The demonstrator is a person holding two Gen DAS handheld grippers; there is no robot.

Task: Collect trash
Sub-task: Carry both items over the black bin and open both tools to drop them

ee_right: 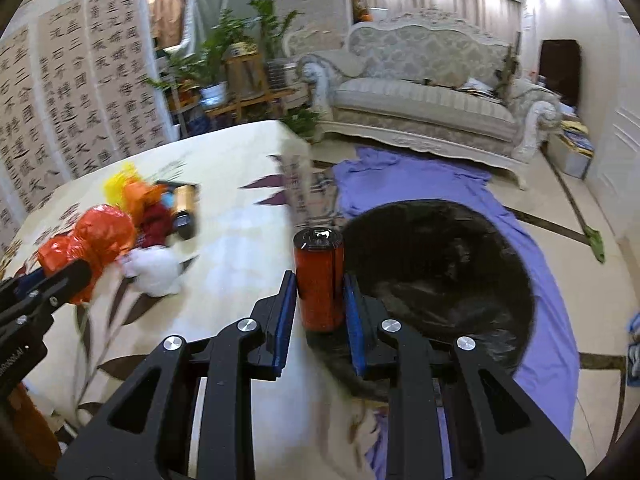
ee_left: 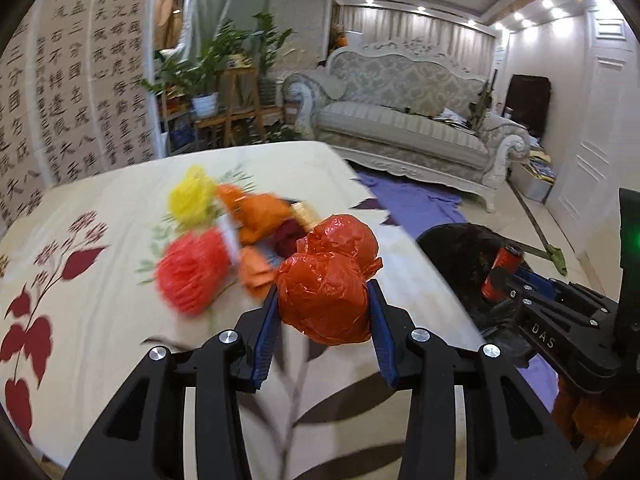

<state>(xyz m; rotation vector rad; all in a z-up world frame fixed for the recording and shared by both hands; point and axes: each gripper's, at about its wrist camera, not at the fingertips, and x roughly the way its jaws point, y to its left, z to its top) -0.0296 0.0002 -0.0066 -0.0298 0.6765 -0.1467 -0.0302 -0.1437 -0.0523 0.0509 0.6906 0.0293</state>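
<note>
Red crumpled plastic bag [ee_left: 326, 280] clamped in left gripper [ee_left: 324, 304]; right gripper [ee_right: 320, 300] clamps red can [ee_right: 319, 278] beside black bin bag [ee_right: 440, 276].

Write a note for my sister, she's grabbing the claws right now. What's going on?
Left claw: shut on a crumpled red plastic bag, lifted off the table.
Right claw: shut on a red can, beside the black trash bag.
Done: both pieces picked up.
Left: drop both in the trash bag, then collect the pile of wrappers on the table.
</note>
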